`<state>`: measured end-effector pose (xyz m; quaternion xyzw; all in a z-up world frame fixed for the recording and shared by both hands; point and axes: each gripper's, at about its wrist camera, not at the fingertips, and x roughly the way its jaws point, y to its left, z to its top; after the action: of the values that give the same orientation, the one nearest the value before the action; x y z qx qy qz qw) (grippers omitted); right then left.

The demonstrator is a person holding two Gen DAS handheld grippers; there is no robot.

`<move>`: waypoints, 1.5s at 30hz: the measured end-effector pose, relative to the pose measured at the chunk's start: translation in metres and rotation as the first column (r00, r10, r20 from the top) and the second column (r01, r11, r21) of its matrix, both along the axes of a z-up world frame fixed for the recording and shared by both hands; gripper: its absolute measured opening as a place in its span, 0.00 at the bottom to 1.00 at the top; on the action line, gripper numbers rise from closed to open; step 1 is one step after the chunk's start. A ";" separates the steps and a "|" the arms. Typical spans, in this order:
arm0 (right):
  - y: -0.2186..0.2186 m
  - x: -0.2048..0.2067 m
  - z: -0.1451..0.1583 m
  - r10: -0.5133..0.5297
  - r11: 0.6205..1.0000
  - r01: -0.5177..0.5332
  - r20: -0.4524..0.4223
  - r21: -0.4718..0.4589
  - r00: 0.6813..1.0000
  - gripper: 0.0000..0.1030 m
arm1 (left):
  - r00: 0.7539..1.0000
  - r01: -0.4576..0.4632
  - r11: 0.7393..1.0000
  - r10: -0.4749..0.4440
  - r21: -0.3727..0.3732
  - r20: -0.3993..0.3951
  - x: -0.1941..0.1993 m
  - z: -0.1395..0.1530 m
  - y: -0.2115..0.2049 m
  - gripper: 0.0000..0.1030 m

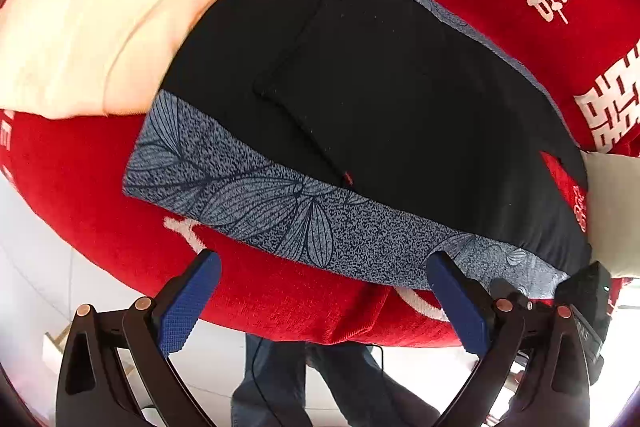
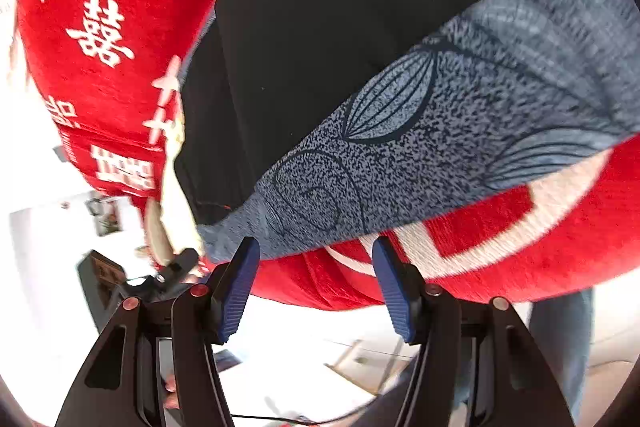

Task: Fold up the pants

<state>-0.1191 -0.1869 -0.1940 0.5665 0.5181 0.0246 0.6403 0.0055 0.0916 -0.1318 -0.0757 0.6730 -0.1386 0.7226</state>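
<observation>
The black pants (image 1: 380, 87) are spread flat on a grey cloth with dark leaf prints (image 1: 248, 195), which lies on a red fuzzy cover with white signs (image 1: 300, 303). A cream folded cloth (image 1: 88, 35) is seen at the far left, touching the pants. The left gripper (image 1: 324, 291) is held wide open just above the near edge of the grey cloth, and nothing is gripped. The right gripper (image 2: 316, 283) is also held apart at the near edge of the grey cloth (image 2: 440, 147), with nothing pinched between its blue pads (image 2: 236, 291).
</observation>
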 end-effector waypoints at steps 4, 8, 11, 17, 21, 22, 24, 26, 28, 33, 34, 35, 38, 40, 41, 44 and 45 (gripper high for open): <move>-0.003 -0.001 -0.012 -0.061 0.995 0.056 0.060 0.078 0.996 0.62 | 1.000 0.018 1.000 -0.018 -0.018 -0.007 0.002 -0.007 0.001 1.00; -0.004 0.008 -0.018 -0.112 0.986 0.100 0.088 0.131 0.990 0.35 | 0.999 -0.006 0.998 0.004 -0.060 -0.034 0.006 -0.015 0.002 1.00; -0.008 0.017 -0.019 -0.147 0.978 0.133 0.082 0.163 0.986 0.09 | 0.996 -0.069 0.992 0.062 -0.110 -0.066 0.007 -0.020 0.006 1.00; -0.013 0.016 0.006 -0.149 0.969 0.119 0.129 0.217 0.980 0.09 | 0.982 -0.173 0.965 0.153 -0.199 -0.111 0.009 -0.026 0.009 1.00; -0.016 0.020 0.024 -0.156 0.963 0.114 0.157 0.245 0.975 0.09 | 0.975 -0.212 0.946 0.185 -0.247 -0.126 0.012 -0.030 0.008 1.00; -0.018 0.015 0.024 -0.155 0.962 0.113 0.161 0.247 0.975 0.09 | 0.975 -0.211 0.946 0.187 -0.245 -0.120 0.014 -0.030 0.005 1.00; -0.019 0.018 0.028 -0.142 0.965 0.100 0.163 0.241 0.976 0.09 | 0.979 -0.197 0.949 0.178 -0.248 -0.098 0.019 -0.027 0.000 0.58; -0.019 0.022 0.028 -0.110 0.975 0.077 0.149 0.210 0.983 0.09 | 0.983 -0.171 0.940 0.143 -0.297 -0.113 0.026 -0.027 -0.005 0.32; -0.020 0.024 0.027 -0.093 0.980 0.068 0.126 0.189 0.988 0.09 | 0.987 -0.154 0.953 0.135 -0.261 -0.089 0.031 -0.018 -0.007 0.24; -0.029 0.044 0.063 -0.031 0.996 0.017 0.161 0.090 0.986 0.09 | 0.997 -0.070 0.971 0.074 -0.229 0.006 0.046 0.034 -0.017 0.20; -0.031 0.050 0.072 -0.014 0.997 0.002 0.172 0.071 0.985 0.09 | 0.998 -0.059 0.972 0.065 -0.227 0.020 0.052 0.043 -0.021 0.20; -0.034 0.059 0.083 0.010 0.999 -0.019 0.186 0.046 0.982 0.09 | 0.998 -0.049 0.973 0.057 -0.226 0.032 0.058 0.051 -0.025 0.20; -0.050 0.091 0.107 0.077 0.997 -0.078 0.204 -0.001 0.976 0.09 | 0.997 -0.029 0.972 0.045 -0.232 0.063 0.090 0.072 -0.040 0.20; -0.066 0.125 0.116 0.129 0.992 -0.128 0.205 -0.018 0.970 0.09 | 0.995 -0.015 0.971 0.038 -0.237 0.092 0.118 0.081 -0.052 0.21; -0.071 0.134 0.117 0.141 0.990 -0.140 0.207 -0.023 0.968 0.09 | 0.994 -0.010 0.973 0.035 -0.232 0.101 0.129 0.082 -0.056 0.21; -0.095 0.187 0.109 0.186 0.982 -0.188 0.182 -0.008 0.965 0.09 | 0.989 -0.009 0.981 0.038 -0.196 0.146 0.173 0.082 -0.072 0.21; -0.102 0.204 0.103 0.194 0.981 -0.196 0.171 -0.003 0.966 0.09 | 0.987 -0.020 0.984 0.048 -0.177 0.155 0.189 0.078 -0.080 0.21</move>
<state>0.0848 -0.2888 -0.0914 0.5131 0.5145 0.1394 0.6728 0.1945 0.0116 -0.0536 -0.1393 0.5972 -0.1903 0.7667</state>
